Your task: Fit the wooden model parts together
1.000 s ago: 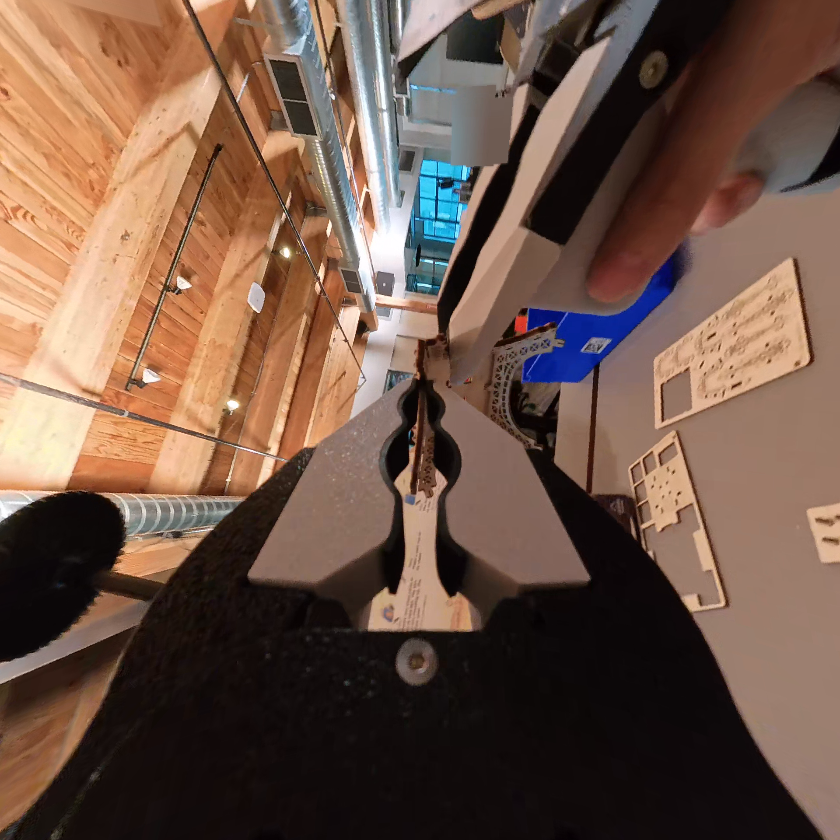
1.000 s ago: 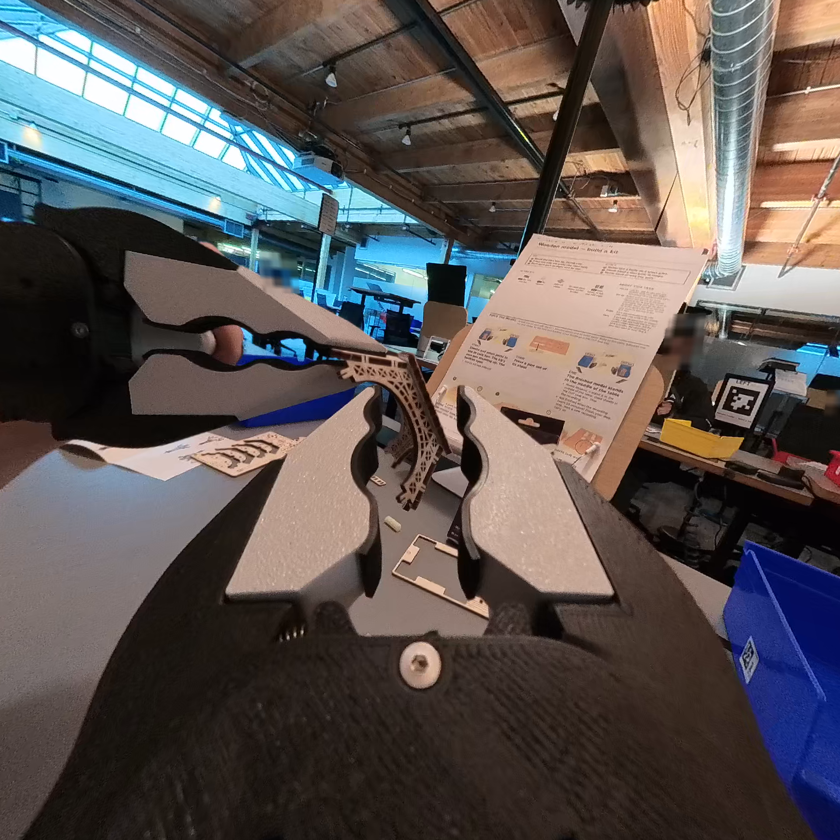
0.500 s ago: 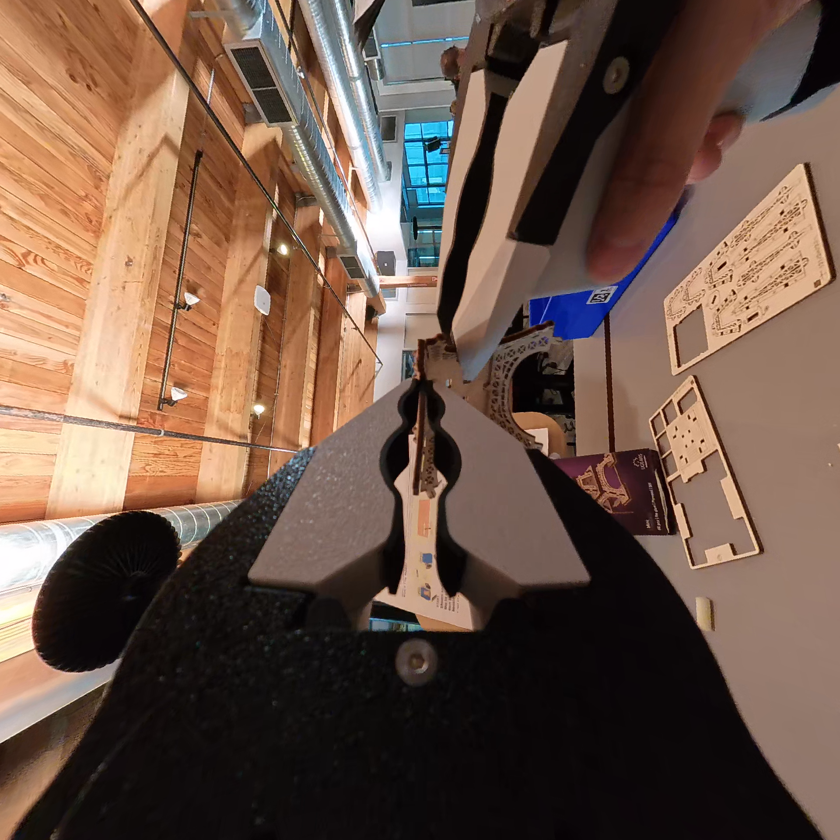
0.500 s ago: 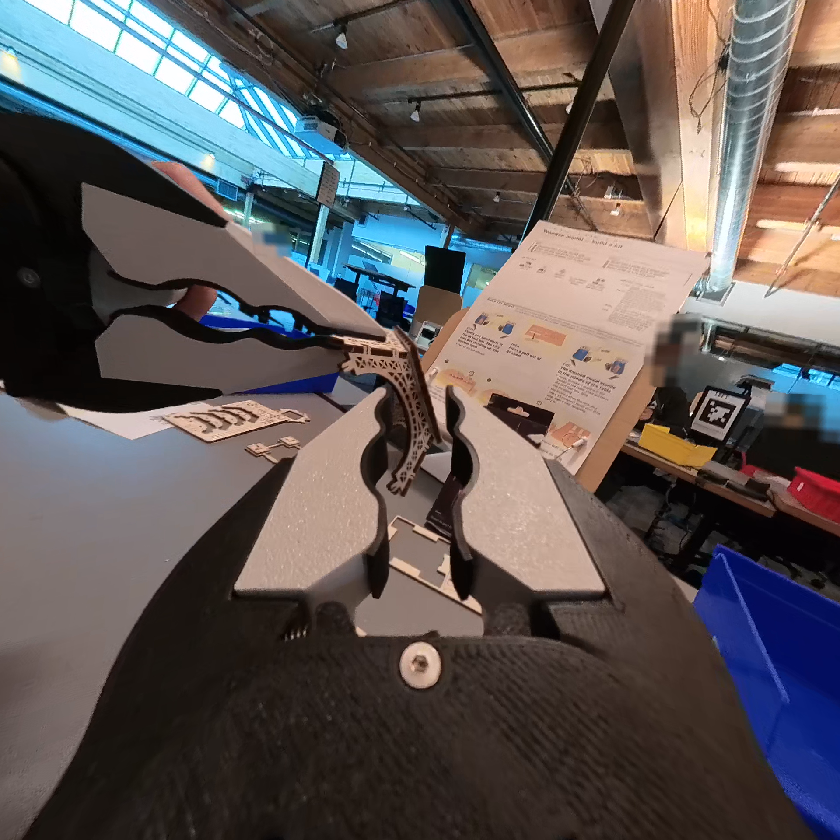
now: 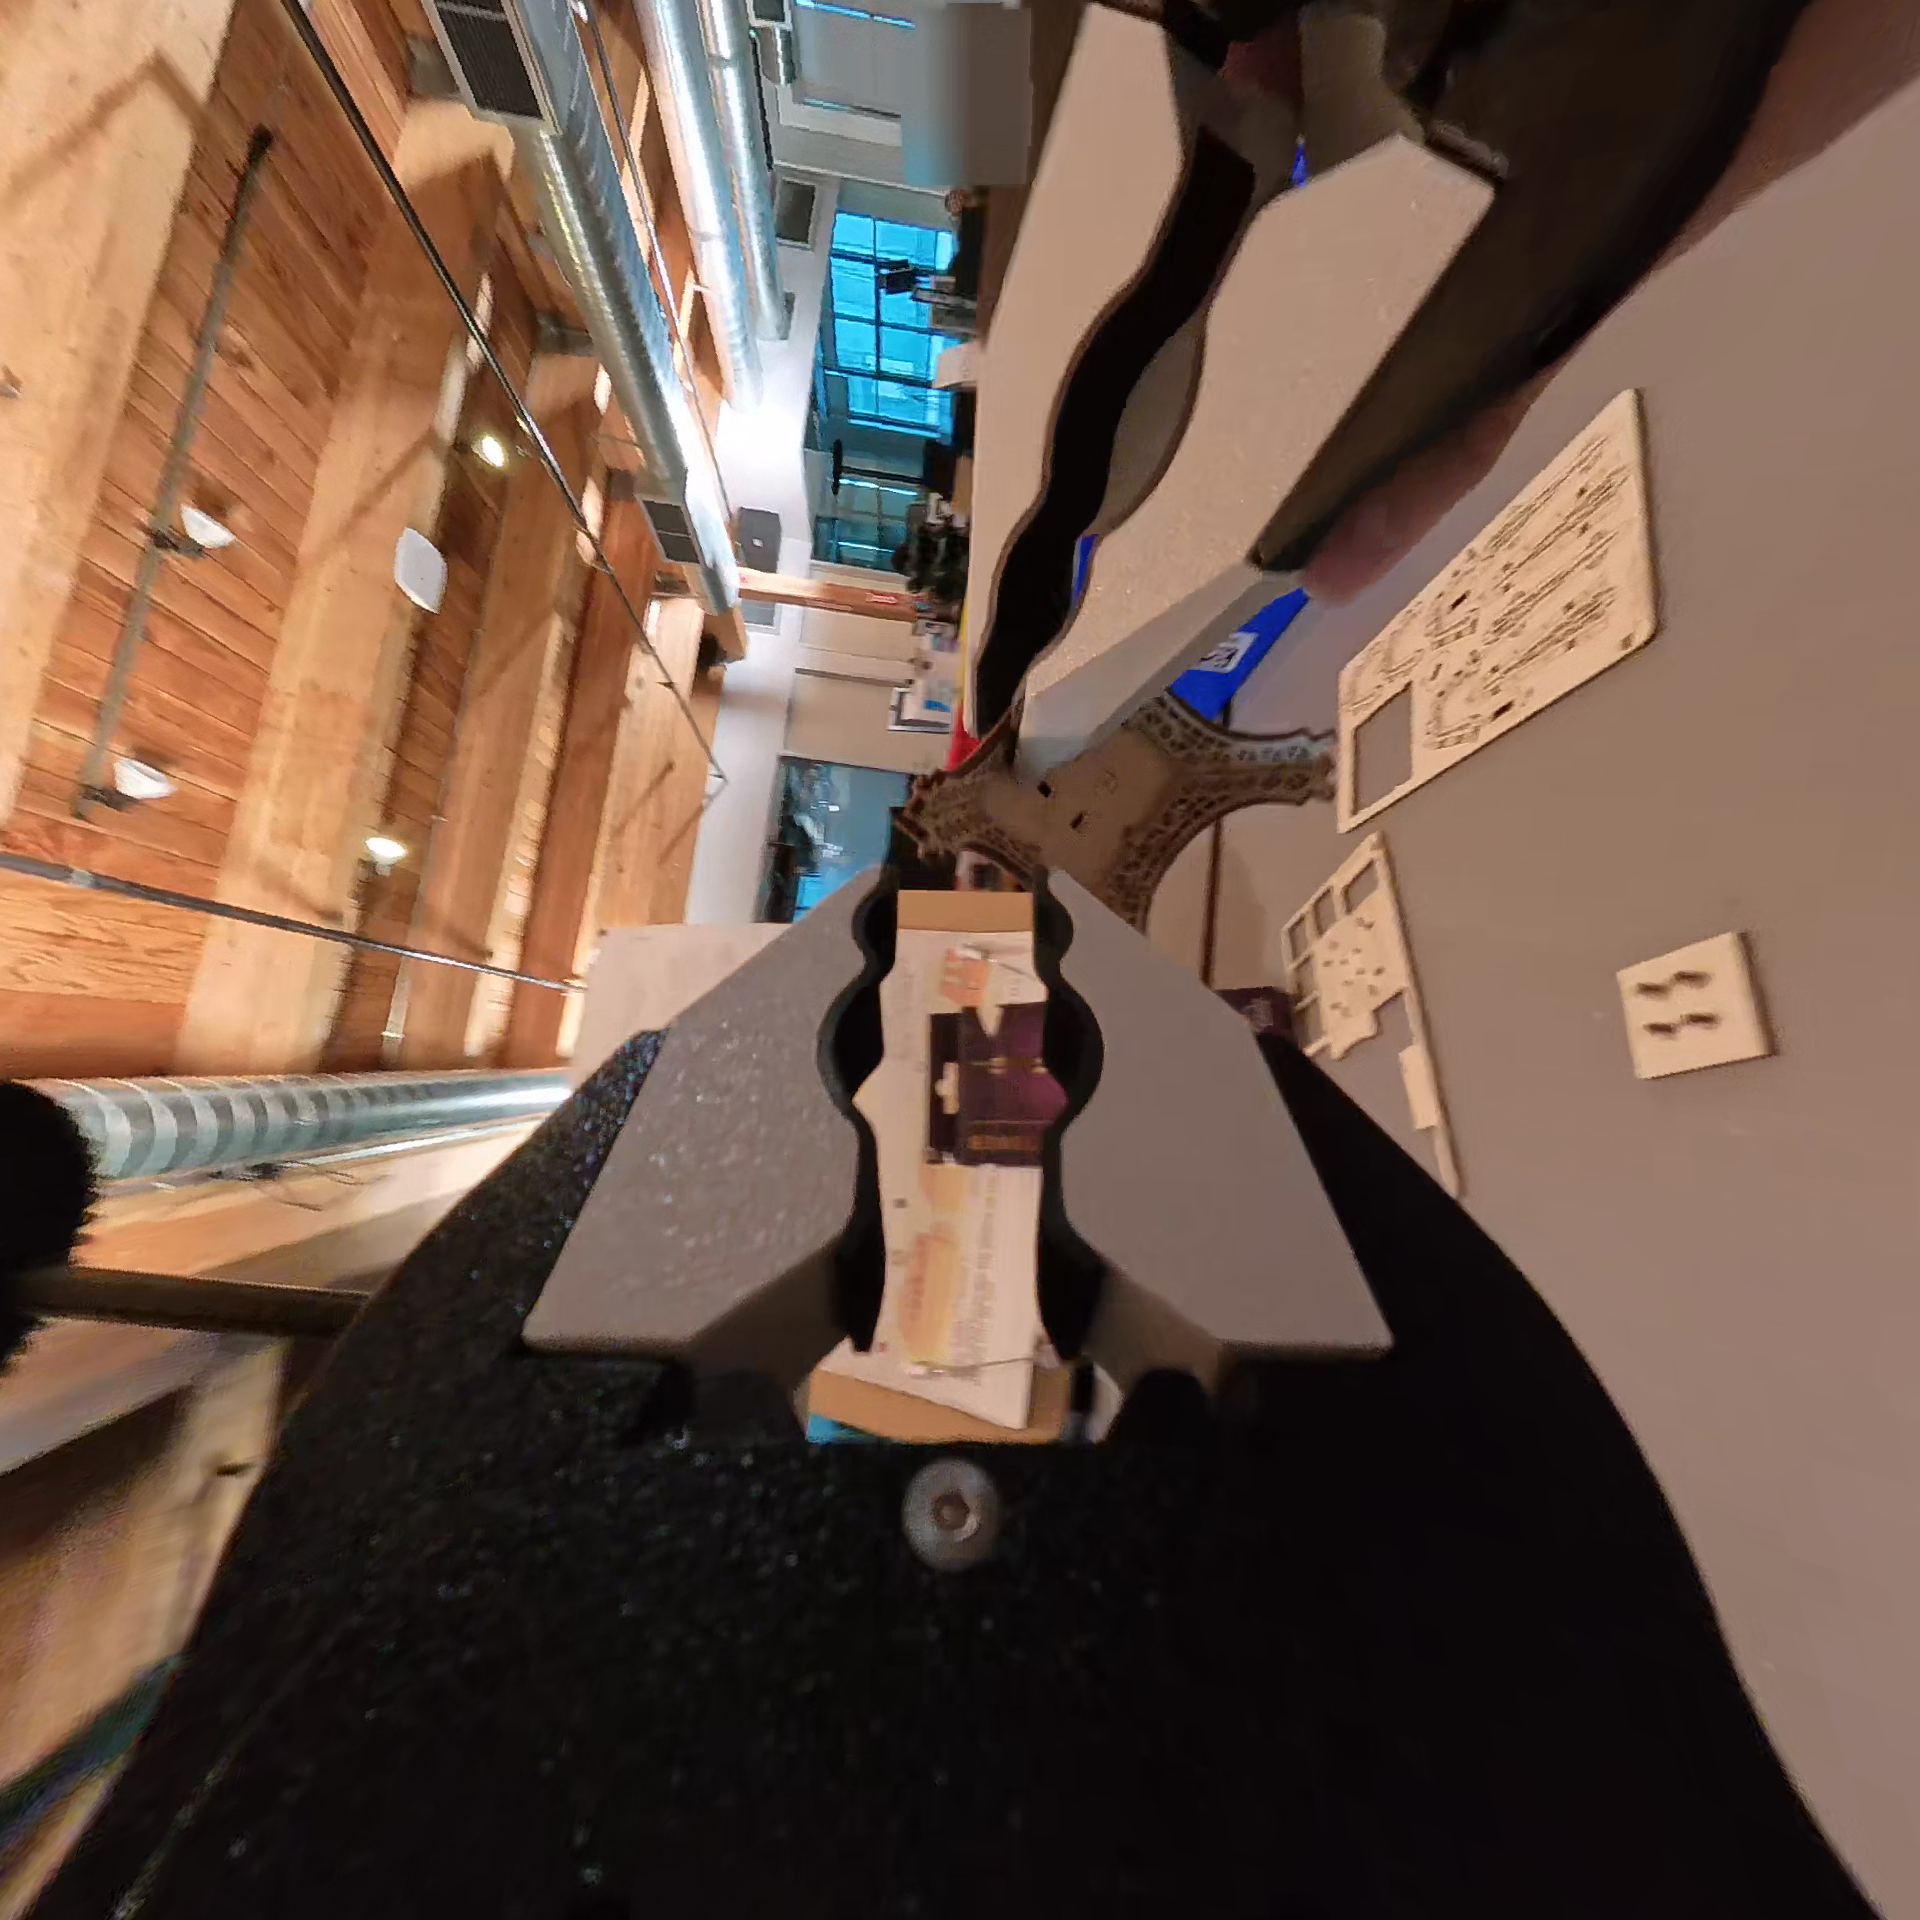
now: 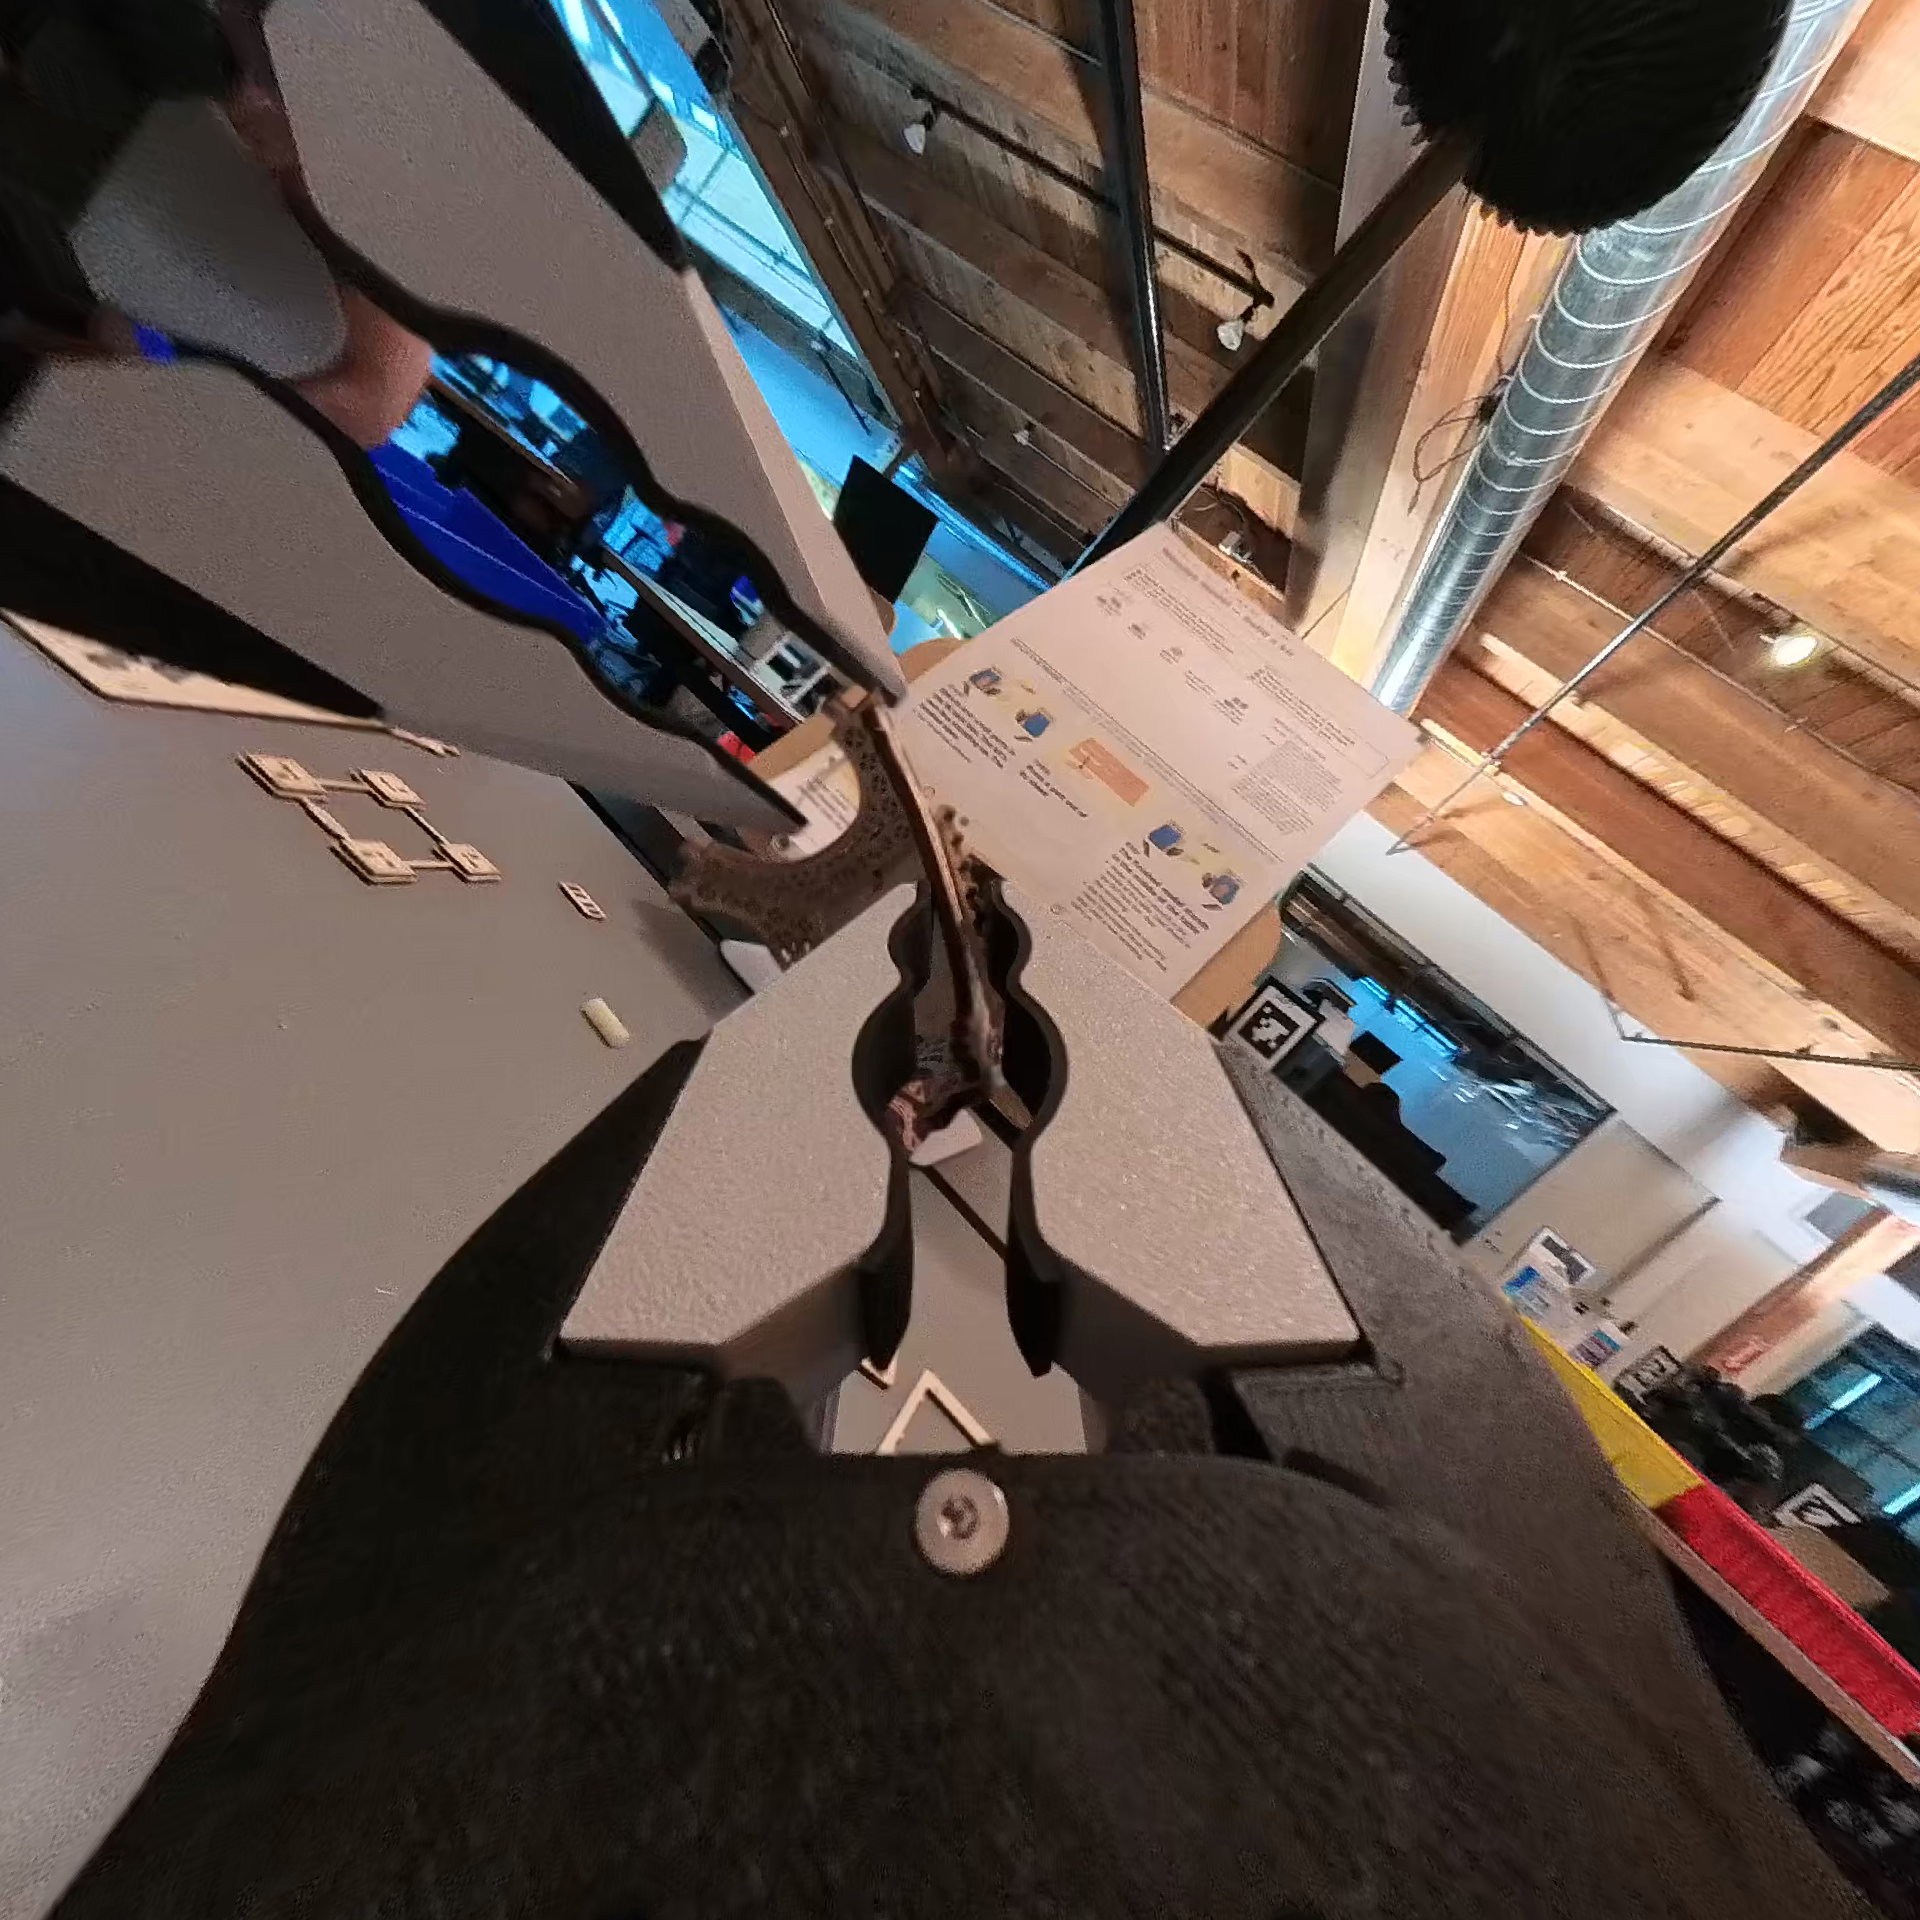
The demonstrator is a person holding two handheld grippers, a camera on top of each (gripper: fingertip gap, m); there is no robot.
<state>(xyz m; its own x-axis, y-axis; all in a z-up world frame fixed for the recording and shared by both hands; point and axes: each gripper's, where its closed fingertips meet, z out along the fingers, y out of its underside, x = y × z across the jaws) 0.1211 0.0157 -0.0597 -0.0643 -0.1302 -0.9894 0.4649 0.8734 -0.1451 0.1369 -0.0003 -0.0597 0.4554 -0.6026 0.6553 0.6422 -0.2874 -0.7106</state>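
Note:
The wooden tower model [image 5: 1143,800], a brown lattice with arched legs, is held in the air above the grey table [image 5: 1714,1351]. My right gripper [image 6: 958,906] is shut on one thin lattice part of it [image 6: 961,940]; the arch [image 6: 821,883] shows to the left of the fingers. In the left wrist view the right gripper [image 5: 1003,743] comes in from the top and pinches the model's top. My left gripper [image 5: 961,904] is open and empty, just below the model. In the right wrist view the left gripper [image 6: 847,753] spreads its fingers beside the model's tip.
Laser-cut wooden sheets [image 5: 1496,613] [image 5: 1361,997] and a small slotted square [image 5: 1694,1003] lie on the table. A small frame part [image 6: 369,821] and a white peg [image 6: 606,1020] lie nearby. An instruction sheet on a board [image 6: 1143,748] stands behind. A blue bin [image 5: 1236,644] sits farther back. Less than 4 cm separates the two grippers' tips.
My left gripper has opened and let go of the model. My right gripper has closed on the model's lattice part. Both views have tilted.

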